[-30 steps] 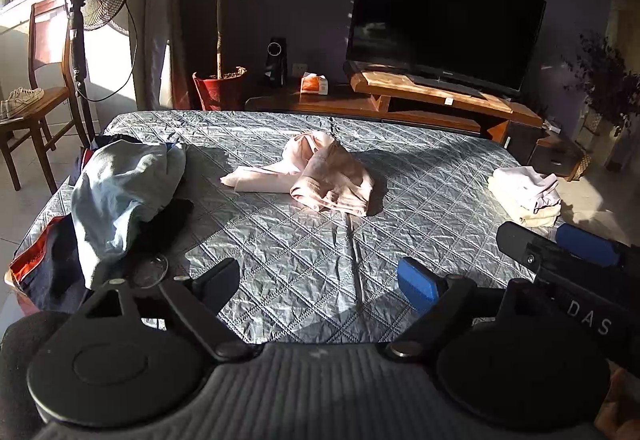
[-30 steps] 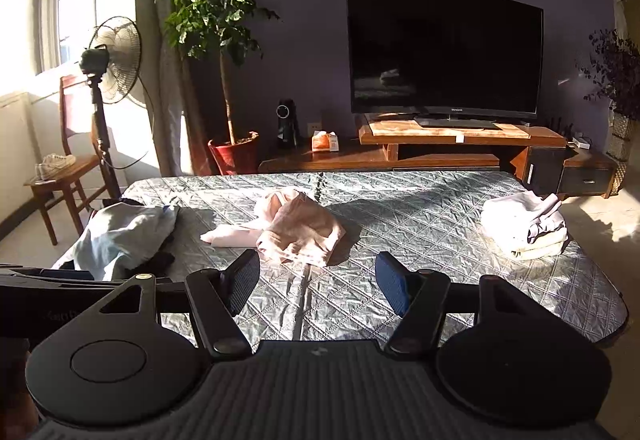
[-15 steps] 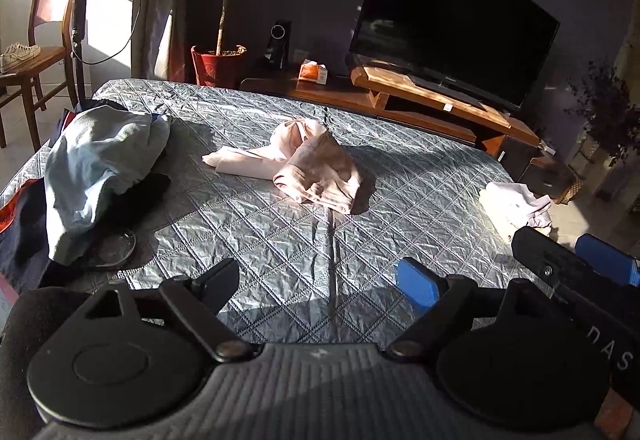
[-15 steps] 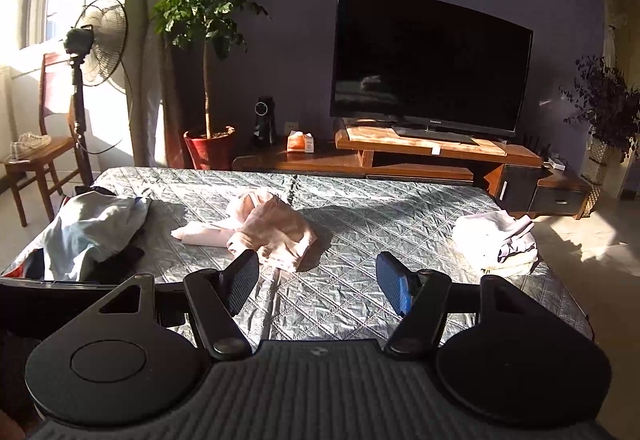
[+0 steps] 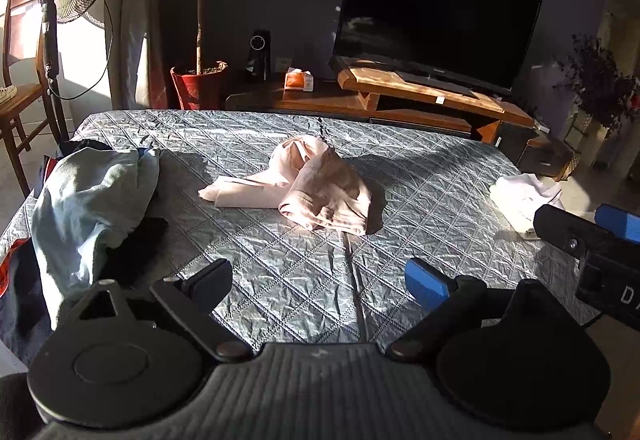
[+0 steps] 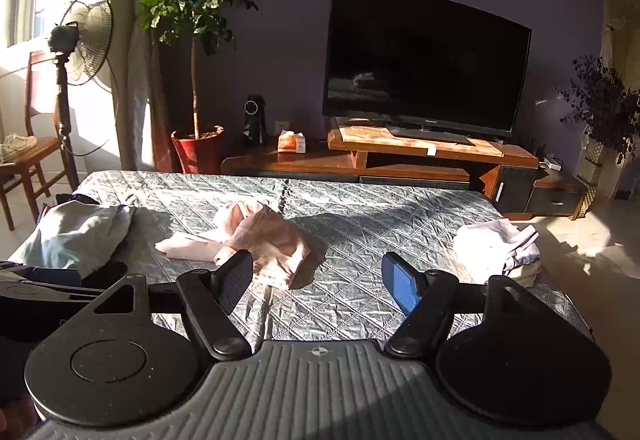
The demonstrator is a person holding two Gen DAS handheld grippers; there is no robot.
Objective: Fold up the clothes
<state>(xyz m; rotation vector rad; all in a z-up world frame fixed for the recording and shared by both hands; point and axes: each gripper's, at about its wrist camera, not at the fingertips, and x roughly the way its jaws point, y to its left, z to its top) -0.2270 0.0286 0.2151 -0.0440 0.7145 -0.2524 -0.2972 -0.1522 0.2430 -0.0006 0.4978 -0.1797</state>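
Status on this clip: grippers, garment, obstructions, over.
Left gripper and right gripper open, empty, jaws just widened. Crumpled pink garment mid-bed, untouched. Unfolded pile left, folded stack right. Path clear.

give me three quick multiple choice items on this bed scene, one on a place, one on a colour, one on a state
1. Where does the pink garment lie on the bed?
A. near the middle
B. on the right edge
C. hanging off the far end

2. What colour is the plant pot?
A. white
B. red
C. green

3. How is the left gripper?
A. shut on cloth
B. open, nothing between its jaws
C. shut, empty

Answers: 1 A, it sits mid-quilt between the blue pile and the white stack. 2 B, the pot shows red. 3 B, only quilt shows between its jaws.
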